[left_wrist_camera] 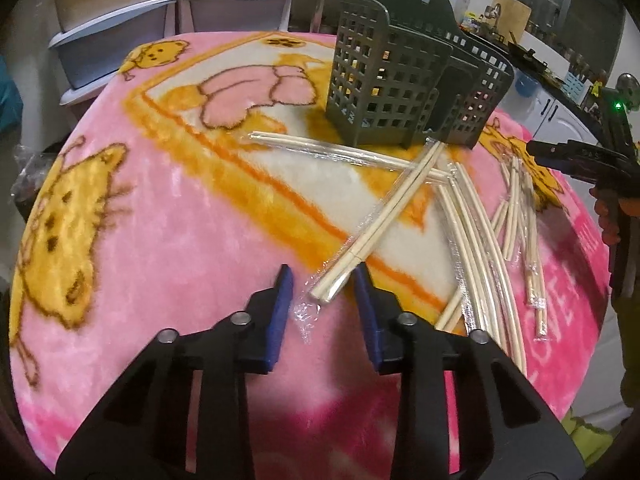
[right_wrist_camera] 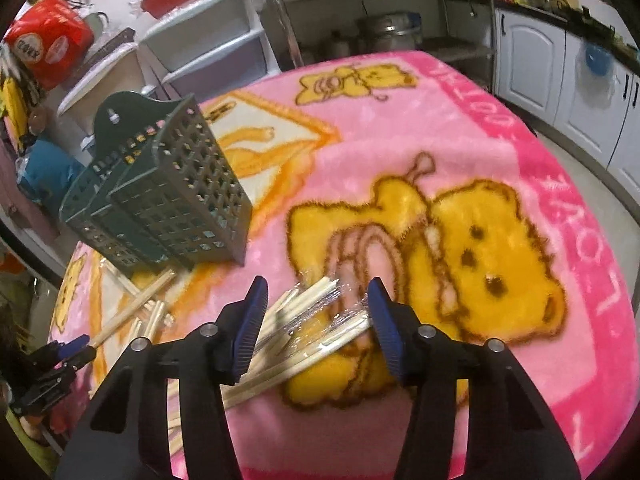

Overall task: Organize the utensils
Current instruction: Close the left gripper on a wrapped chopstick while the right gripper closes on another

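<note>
A dark green slotted utensil holder point(left_wrist_camera: 392, 80) stands on a pink bear-print blanket point(left_wrist_camera: 180, 240); it also shows at the left of the right wrist view point(right_wrist_camera: 172, 200). Several pairs of wooden chopsticks in clear wrap lie scattered in front of it. One wrapped pair point(left_wrist_camera: 384, 212) runs diagonally, its near end between the fingers of my left gripper point(left_wrist_camera: 322, 280); a gap remains beside the left pad, so it is open. My right gripper point(right_wrist_camera: 317, 286) is open over a small heap of wrapped chopsticks point(right_wrist_camera: 316, 328) that lies between its blue pads.
More wrapped chopsticks point(left_wrist_camera: 476, 248) fan out to the right of the left gripper. White plastic drawers point(left_wrist_camera: 108, 20) stand behind the table. White cabinets point(right_wrist_camera: 560, 76) line the far right. The other gripper point(left_wrist_camera: 576, 160) reaches in from the right edge.
</note>
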Motion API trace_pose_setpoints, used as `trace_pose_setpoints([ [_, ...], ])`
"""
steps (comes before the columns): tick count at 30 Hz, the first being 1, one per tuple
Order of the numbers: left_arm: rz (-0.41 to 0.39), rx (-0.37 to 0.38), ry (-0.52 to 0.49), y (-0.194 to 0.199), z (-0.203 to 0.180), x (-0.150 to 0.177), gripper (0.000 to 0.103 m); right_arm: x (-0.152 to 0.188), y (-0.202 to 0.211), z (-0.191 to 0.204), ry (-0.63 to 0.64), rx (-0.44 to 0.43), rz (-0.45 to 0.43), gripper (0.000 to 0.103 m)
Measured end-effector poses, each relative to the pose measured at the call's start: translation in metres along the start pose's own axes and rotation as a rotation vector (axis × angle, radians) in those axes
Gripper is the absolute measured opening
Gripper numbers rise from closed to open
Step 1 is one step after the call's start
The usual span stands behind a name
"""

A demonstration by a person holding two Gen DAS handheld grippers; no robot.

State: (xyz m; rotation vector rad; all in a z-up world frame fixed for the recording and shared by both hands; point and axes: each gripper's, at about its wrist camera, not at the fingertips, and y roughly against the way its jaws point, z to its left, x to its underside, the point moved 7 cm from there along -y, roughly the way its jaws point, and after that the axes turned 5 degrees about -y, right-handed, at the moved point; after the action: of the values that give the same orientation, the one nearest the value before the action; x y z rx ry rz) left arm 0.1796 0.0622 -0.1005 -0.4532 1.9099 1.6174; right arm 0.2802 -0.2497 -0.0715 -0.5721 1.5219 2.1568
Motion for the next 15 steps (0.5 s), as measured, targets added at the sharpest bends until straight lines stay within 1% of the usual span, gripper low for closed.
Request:
trace_pose_setpoints([
  [2, -0.001, 0.003, 0.007, -0.001, 0.001, -0.002, 0.016, -0.001, -0.006, -0.002, -0.019, -0.009, 0.024, 0.049],
  [6, -0.005, 0.021, 0.02, 0.0, 0.004, -0.005, 0.014, -0.001, -0.016, -0.008, -0.06, -0.025, 0.066, 0.047],
  [7, -0.014, 0.025, 0.022, 0.002, 0.004, -0.006, 0.01, -0.002, -0.018, -0.008, -0.064, -0.027, 0.07, 0.044],
  [9, -0.031, 0.039, 0.027, 0.005, 0.004, -0.008, 0.01, -0.003, -0.023, -0.011, -0.073, -0.031, 0.081, 0.037],
  [11, -0.047, 0.038, 0.025, 0.008, 0.004, -0.01, 0.009, -0.004, -0.026, -0.013, -0.087, -0.042, 0.091, 0.023],
  [13, -0.068, 0.042, 0.023, 0.012, 0.002, -0.013, 0.008, -0.005, -0.027, -0.013, -0.09, -0.057, 0.091, 0.017],
  [14, -0.077, 0.041, 0.023, 0.015, 0.002, -0.015, 0.008, -0.006, -0.026, -0.013, -0.09, -0.065, 0.087, 0.009],
  [15, -0.085, 0.042, 0.023, 0.016, 0.002, -0.016, 0.008, -0.007, -0.025, -0.013, -0.09, -0.074, 0.081, 0.005],
])
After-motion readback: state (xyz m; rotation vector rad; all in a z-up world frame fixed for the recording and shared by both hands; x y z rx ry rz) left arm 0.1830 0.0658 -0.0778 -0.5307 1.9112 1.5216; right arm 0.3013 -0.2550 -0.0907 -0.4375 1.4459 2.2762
